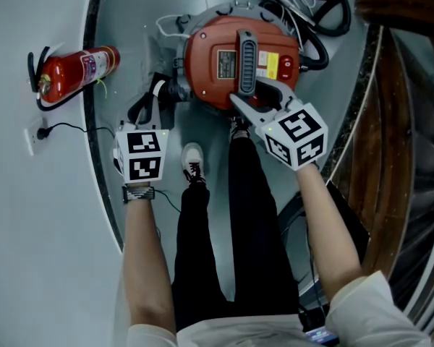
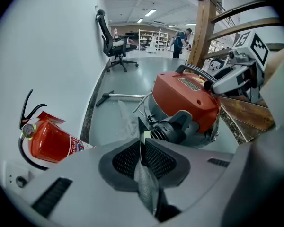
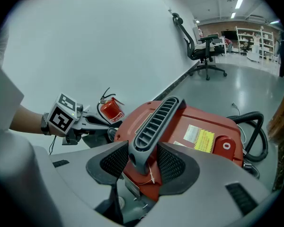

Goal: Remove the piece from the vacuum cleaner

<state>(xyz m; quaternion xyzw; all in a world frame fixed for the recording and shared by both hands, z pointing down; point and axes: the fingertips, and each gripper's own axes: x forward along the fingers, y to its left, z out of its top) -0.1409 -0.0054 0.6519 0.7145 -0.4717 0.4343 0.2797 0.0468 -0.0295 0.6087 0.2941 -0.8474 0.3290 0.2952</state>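
A red vacuum cleaner [image 1: 231, 67] stands on the grey floor ahead of my feet, with a dark ribbed handle [image 1: 245, 60] across its top. My right gripper [image 1: 250, 101] is shut on the near end of that handle [image 3: 154, 122], with its pads [image 3: 173, 163] on both sides of it. My left gripper [image 1: 159, 92] sits at the vacuum's left side, close to the black hose port [image 2: 173, 126]. In the left gripper view its jaws [image 2: 142, 138] stand almost together, pinching a thin translucent strip [image 2: 145, 176] that runs up between the pads. What the strip joins to is hidden.
A red fire extinguisher [image 1: 76, 71] lies by the white wall at the left, near a wall socket [image 1: 33, 134] with a plug. A black hose [image 1: 318, 13] coils behind the vacuum. A wooden stair railing [image 1: 401, 121] runs down the right. My legs and a white shoe [image 1: 193, 159] are below the vacuum.
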